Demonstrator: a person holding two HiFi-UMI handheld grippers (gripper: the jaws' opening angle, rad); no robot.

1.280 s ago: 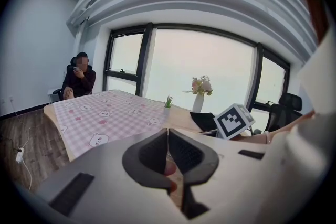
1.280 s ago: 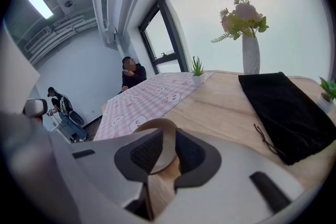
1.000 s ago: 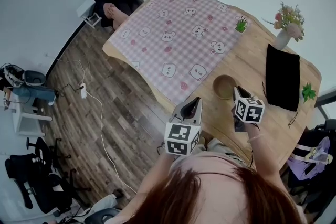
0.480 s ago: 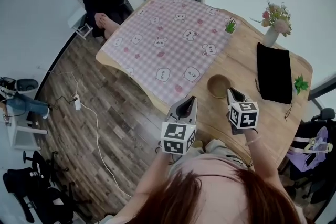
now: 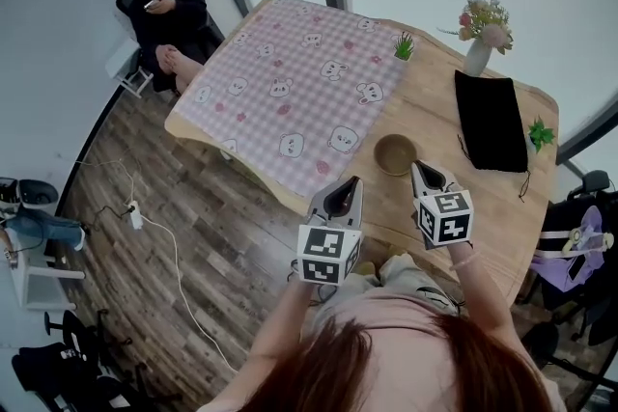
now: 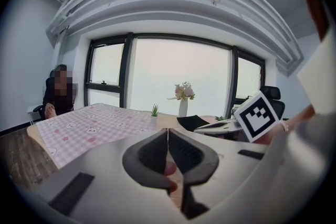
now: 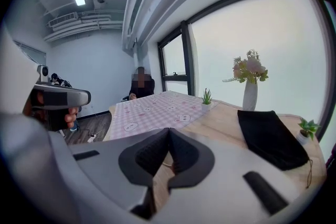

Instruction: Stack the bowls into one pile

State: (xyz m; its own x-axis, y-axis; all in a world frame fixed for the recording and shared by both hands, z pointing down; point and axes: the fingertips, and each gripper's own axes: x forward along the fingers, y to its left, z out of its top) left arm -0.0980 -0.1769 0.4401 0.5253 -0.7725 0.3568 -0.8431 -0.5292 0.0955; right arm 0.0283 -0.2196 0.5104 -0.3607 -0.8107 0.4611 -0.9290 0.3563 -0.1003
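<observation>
A brown bowl pile [image 5: 395,153] sits on the bare wood of the table [image 5: 439,106], near its front edge. My right gripper [image 5: 418,168] hovers just right of the bowl and a little nearer to me, shut and empty; in the right gripper view its jaws [image 7: 168,131] meet with nothing between them. My left gripper [image 5: 350,184] hangs to the left of the bowl over the table's front edge, also shut and empty [image 6: 167,131]. Neither gripper view shows the bowl.
A pink checked cloth [image 5: 290,92] covers the table's left half. A black pouch [image 5: 491,121], a vase of flowers [image 5: 478,48] and two small plants [image 5: 404,45] [image 5: 540,134] stand at the right and back. A person [image 5: 159,10] sits beyond the far corner.
My right gripper has lifted slightly beside the bowl. The left gripper has hardly moved. The head view has shifted, so the table sits a little lower and further left in the picture.
</observation>
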